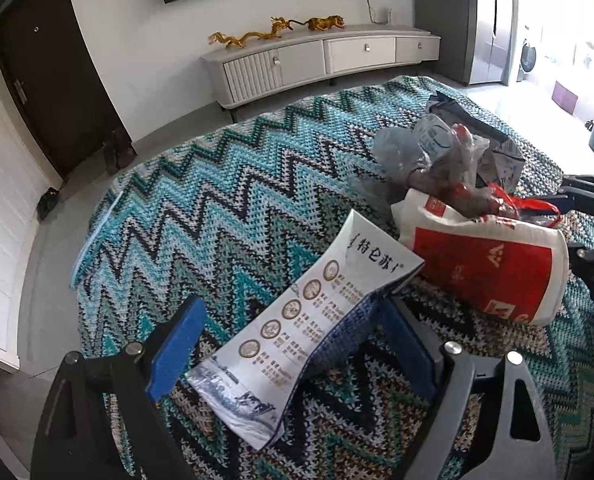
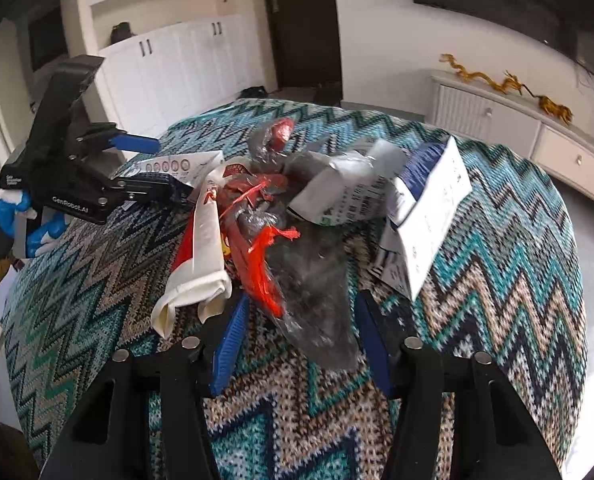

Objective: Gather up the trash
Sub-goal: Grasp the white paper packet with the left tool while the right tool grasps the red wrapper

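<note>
The left gripper (image 1: 293, 344) is seen with its jaws spread wide around a flattened white milk carton (image 1: 293, 312) lying on the zigzag-knit cover (image 1: 201, 184) of the bench. The right gripper's (image 2: 297, 336) jaws are likewise parted, either side of a grey plastic bag (image 2: 317, 292). Beyond, a red-and-white cup (image 1: 493, 264), red wrappers (image 2: 257, 248) and another carton (image 2: 425, 208) are heaped together.

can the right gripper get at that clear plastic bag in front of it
Probably yes. The right gripper is open, and the plastic bag already lies between its fingers, with nothing in front of it.
</note>
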Motion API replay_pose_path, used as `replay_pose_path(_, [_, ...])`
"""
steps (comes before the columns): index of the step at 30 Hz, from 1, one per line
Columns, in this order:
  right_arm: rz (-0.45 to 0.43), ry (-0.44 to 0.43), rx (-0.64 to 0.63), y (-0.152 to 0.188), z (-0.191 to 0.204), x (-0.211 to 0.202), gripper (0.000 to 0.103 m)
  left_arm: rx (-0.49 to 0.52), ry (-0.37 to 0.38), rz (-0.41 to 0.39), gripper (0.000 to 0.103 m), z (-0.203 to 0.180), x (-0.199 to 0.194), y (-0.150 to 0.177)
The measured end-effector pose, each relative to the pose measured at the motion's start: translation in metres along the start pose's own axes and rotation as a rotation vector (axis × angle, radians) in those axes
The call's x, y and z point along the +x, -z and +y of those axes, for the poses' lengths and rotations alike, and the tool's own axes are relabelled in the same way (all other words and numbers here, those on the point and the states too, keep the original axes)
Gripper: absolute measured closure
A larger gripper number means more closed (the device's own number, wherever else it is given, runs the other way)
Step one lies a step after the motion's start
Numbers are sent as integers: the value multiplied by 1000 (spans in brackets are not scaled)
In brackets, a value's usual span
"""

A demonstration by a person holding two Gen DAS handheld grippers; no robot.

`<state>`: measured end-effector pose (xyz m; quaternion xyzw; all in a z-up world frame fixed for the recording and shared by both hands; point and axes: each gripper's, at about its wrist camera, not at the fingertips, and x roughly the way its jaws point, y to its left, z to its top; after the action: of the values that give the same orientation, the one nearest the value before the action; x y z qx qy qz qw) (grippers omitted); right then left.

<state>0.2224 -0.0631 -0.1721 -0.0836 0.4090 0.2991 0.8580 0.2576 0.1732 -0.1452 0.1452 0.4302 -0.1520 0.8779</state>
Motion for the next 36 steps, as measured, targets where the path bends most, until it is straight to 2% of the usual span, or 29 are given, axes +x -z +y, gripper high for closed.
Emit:
replay_pose_path(2, [7,-7,-4,-1,0,2,69,4,11,10,15,-2,3,0])
replay_pose_path(4, [13,-12,-5,-2,-2,4,89,11,16,18,19,-5,5,1])
replay_pose_path(5, [9,-14,-6,-2,-2,3,92,16,24,25,26,-8,5,2])
replay_pose_path(7, [-5,-13,-9,-2,-1,1,95,26,20,26,29,-13,5,3])
replay_pose_path(13, [-34,3,-7,8,2,-22,96,43,-13,9,44,-26,-8,7])
replay_pose_path(19, [-61,8,3,21,7,-56,97,-36,-38,-26,54,-21,-31,14])
replay_pose_path(21, [-70,16,1,27,13,-71,97,-62,-42,-44,66,-19,-41,17])
replay_pose_path(27, [-110,29,7,38,25,-107,98,-118,-34,-74,66,-21,-70,31])
replay_pose_path(30, [-135,34,16,45,31,-128,98,-157,6,-91,66,-21,-86,38])
replay_pose_path(36, [-185,52,17,56,45,-168,98,-178,18,-128,66,-33,-120,54])
